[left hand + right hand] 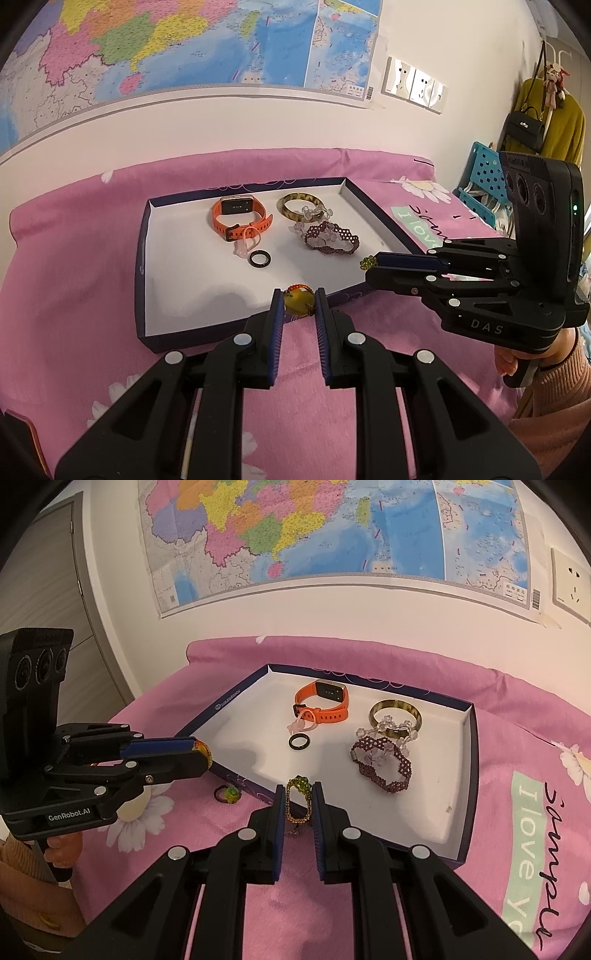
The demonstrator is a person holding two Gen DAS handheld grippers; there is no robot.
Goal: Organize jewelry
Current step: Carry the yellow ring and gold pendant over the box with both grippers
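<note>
Jewelry is spread inside a shallow white-lined tray point(147, 266) on a pink cloth point(74, 258). A yellow bead piece with orange beads point(298, 298) is pinched between the pads of the left gripper point(298, 308), at 12 o'clock from its knuckles, over the tray's near rim. A green beaded ring point(298, 800) is clamped upright in the right gripper point(299, 805), likewise at 12 o'clock. An orange watch point(322, 703) is seen at 12 o'clock beyond it, a purple beaded bracelet point(384, 766) at 2 o'clock, a black ring point(298, 741) between.

Wall map point(184, 48), wall sockets point(415, 86); yellow coat point(565, 129), black handbag point(524, 127)
</note>
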